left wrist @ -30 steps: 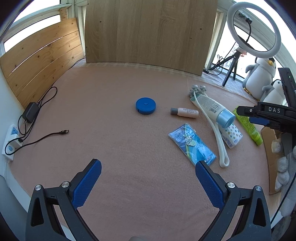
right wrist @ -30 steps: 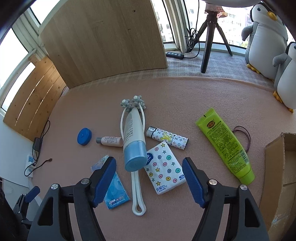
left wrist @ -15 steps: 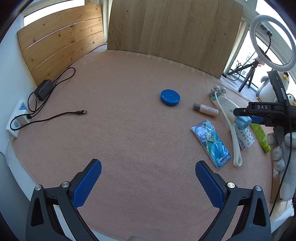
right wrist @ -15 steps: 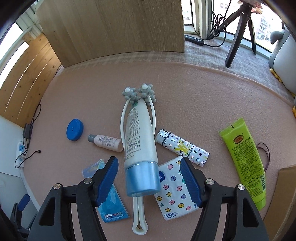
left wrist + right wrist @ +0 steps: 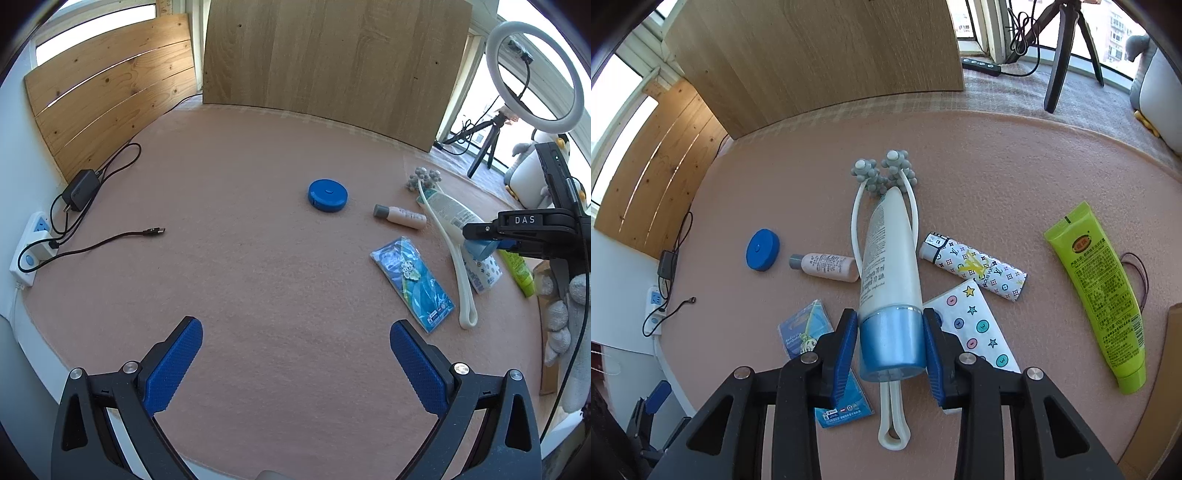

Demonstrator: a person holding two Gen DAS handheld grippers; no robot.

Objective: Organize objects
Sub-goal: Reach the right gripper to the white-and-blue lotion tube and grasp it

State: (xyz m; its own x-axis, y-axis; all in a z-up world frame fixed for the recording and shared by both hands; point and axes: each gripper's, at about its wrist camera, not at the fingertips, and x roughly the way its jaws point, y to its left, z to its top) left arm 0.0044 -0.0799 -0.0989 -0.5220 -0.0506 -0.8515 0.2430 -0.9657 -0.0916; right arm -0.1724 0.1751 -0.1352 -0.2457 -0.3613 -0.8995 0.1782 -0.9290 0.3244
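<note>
Pink mat (image 5: 258,280) — toiletries (image 5: 1097,291), cables (image 5: 110,240).

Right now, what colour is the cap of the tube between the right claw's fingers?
Metallic light blue cap on a white tube, clearest in the right wrist view.

A white tube (image 5: 891,258) with a metallic blue cap lies at frame centre, cap toward the bottom, on top of a white massager (image 5: 855,221) with grey knobbed balls.
</note>
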